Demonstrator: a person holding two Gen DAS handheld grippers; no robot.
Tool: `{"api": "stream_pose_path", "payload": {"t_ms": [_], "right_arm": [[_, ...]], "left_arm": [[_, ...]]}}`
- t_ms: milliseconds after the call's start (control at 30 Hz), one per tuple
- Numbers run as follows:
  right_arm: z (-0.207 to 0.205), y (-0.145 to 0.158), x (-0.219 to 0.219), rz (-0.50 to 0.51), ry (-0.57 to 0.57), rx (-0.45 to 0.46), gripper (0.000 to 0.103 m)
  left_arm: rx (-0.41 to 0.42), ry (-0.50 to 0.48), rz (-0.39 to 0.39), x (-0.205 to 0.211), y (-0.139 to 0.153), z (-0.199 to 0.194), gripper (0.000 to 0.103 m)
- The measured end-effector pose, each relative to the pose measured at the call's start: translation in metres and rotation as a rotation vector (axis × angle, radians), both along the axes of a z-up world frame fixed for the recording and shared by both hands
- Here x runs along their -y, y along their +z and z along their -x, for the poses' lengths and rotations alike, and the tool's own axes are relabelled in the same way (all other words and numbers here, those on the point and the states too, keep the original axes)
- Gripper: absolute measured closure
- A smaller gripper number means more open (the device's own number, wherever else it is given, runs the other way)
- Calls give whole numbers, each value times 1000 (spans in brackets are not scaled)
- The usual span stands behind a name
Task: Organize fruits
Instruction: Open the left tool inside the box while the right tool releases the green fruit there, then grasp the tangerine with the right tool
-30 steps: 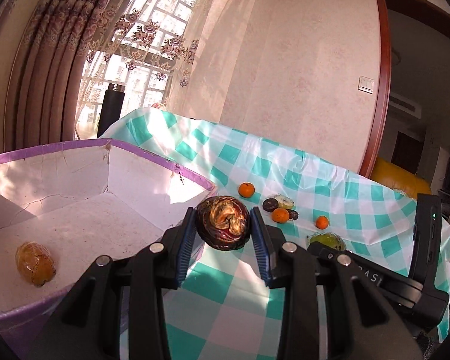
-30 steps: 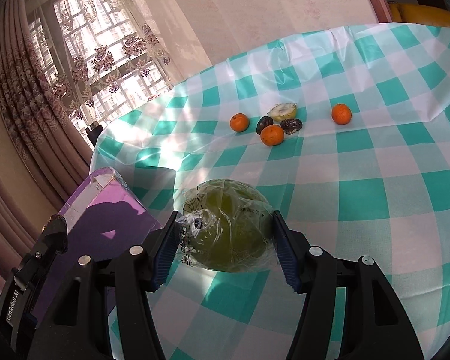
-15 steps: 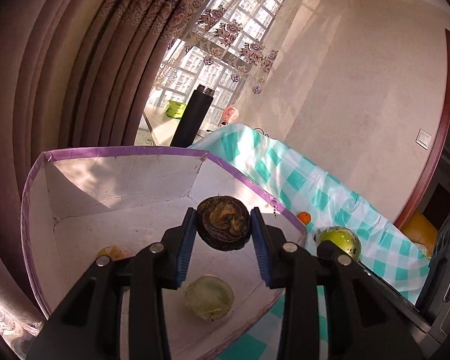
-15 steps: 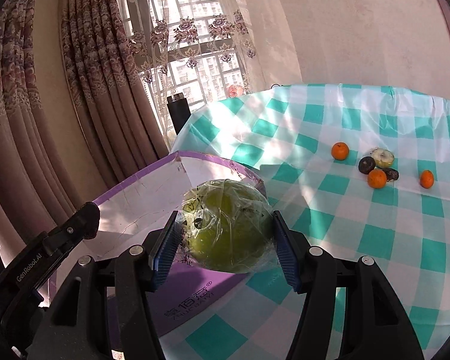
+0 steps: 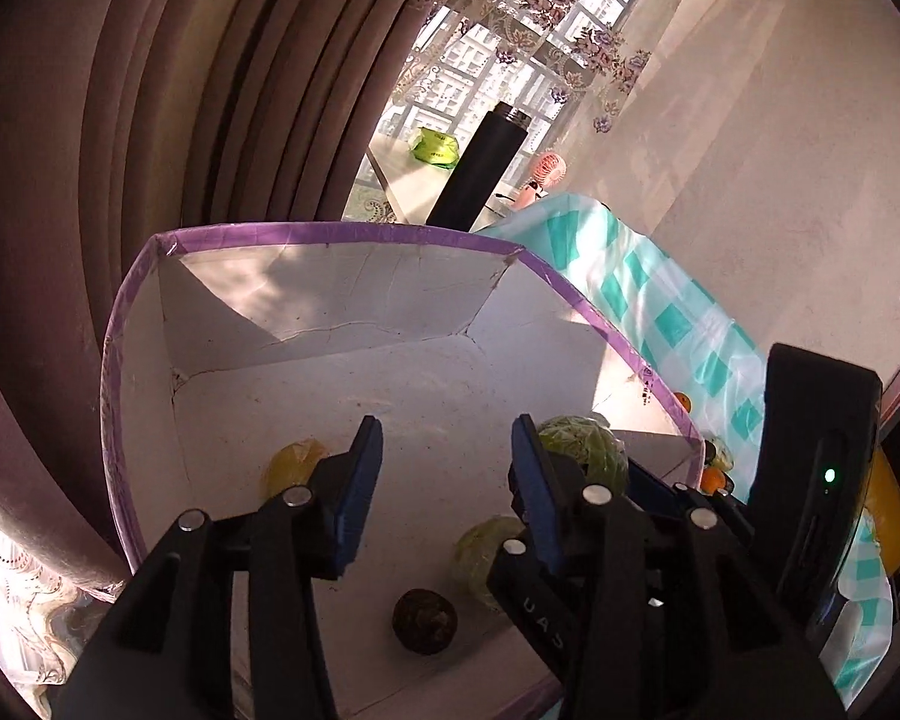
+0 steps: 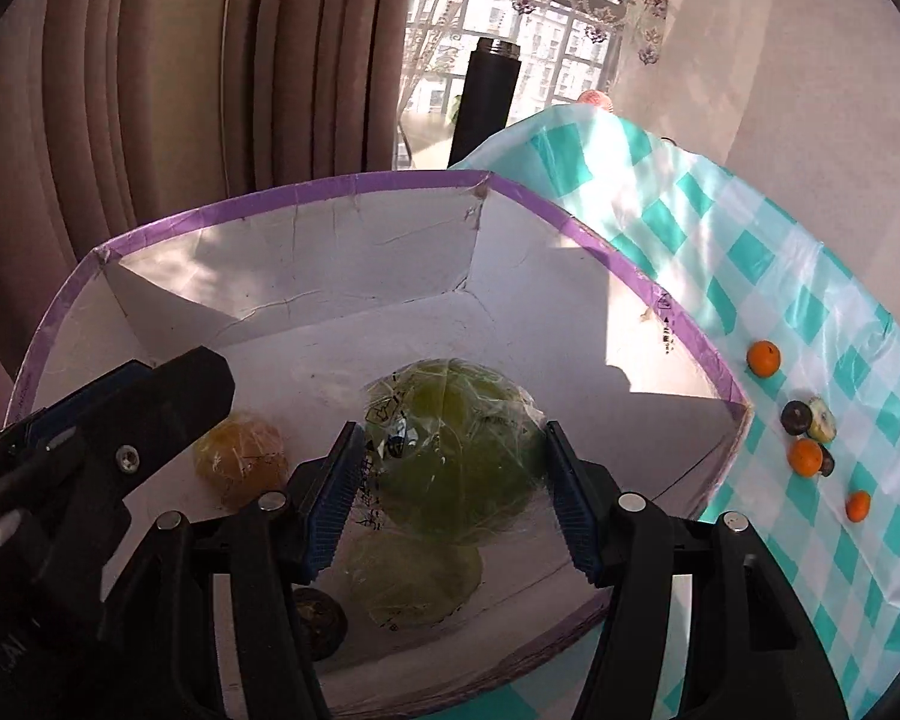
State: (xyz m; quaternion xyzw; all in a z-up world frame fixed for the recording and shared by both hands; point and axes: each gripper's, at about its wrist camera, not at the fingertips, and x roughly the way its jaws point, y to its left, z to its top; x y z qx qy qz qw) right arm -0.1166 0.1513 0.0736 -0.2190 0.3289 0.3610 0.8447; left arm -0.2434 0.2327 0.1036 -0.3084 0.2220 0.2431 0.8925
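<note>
A white box with a purple rim (image 5: 342, 235) (image 6: 354, 189) stands on the checked table. My left gripper (image 5: 447, 480) is open and empty over it; a dark brown fruit (image 5: 424, 621) (image 6: 321, 621) lies on the box floor below it. My right gripper (image 6: 453, 492) is shut on a green fruit wrapped in plastic (image 6: 450, 450) (image 5: 582, 456) and holds it above the box floor. Inside the box also lie a pale green wrapped fruit (image 6: 411, 576) (image 5: 486, 552) and a yellow-orange wrapped fruit (image 6: 243, 459) (image 5: 294, 465).
On the tablecloth (image 6: 810, 276) to the right lie three small oranges (image 6: 763, 358), a dark fruit (image 6: 797, 417) and a pale cut fruit (image 6: 822, 418). A black flask (image 5: 480, 162) stands behind the box. Curtains hang at the left.
My left gripper has opened and the dark brown fruit has dropped onto the box floor. My right gripper has carried the green wrapped fruit over the box.
</note>
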Motion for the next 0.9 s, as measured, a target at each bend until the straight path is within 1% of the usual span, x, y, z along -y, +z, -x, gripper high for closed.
{"api": "stream_pose_path", "payload": {"t_ms": [67, 100, 133, 167, 200, 233, 267, 300, 367, 433, 600, 633, 700, 733, 767, 800, 833, 900], "right_arm": [[-1, -1, 3, -10, -5, 6, 44], [-2, 0, 4, -23, 0, -6, 42], [-2, 2, 6, -38, -2, -11, 40], [-3, 4, 8, -51, -6, -9, 37], [-4, 7, 10, -59, -13, -1, 31], [-4, 9, 13, -67, -16, 5, 28], [-4, 10, 15, -74, -23, 9, 26], [-5, 11, 17, -81, -32, 9, 21], [-6, 12, 23, -108, -27, 7, 22], [-2, 13, 27, -125, -26, 27, 22], [-2, 17, 42, -198, -54, 63, 21], [-4, 19, 47, -227, -66, 66, 21], [-6, 24, 63, -300, -99, 92, 20], [-6, 27, 73, -339, -121, 116, 17], [-6, 30, 84, -375, -149, 142, 17], [-8, 31, 94, -399, -178, 161, 17], [-13, 31, 105, -411, -215, 173, 17], [-27, 27, 128, -418, -299, 169, 17]], "left_arm": [[2, -6, 11, 0, -2, 1, 53], [4, -3, 5, 1, -1, 1, 49], [9, 2, -2, 2, 0, 2, 42], [17, 2, -4, 3, 1, 3, 39], [22, -2, -7, 4, 2, 3, 34], [25, -10, -8, 5, 2, 2, 30], [27, -17, -10, 6, 3, 2, 28], [29, -23, -12, 7, 3, 1, 25], [36, -31, -21, 9, 4, 0, 21], [42, -32, -33, 12, 5, 0, 17], [62, -40, -41, 13, 6, 1, 14], [75, -46, -43, 14, 6, 2, 12], [131, -53, -46, 16, 9, 8, 9], [167, -48, -57, 19, 11, 13, 5], [202, -38, -75, 22, 14, 19, 2], [246, -33, -104, 27, 19, 24, 2], [282, -45, -135, 32, 23, 28, 2], [324, -90, -195, 46, 29, 30, 2]]}}
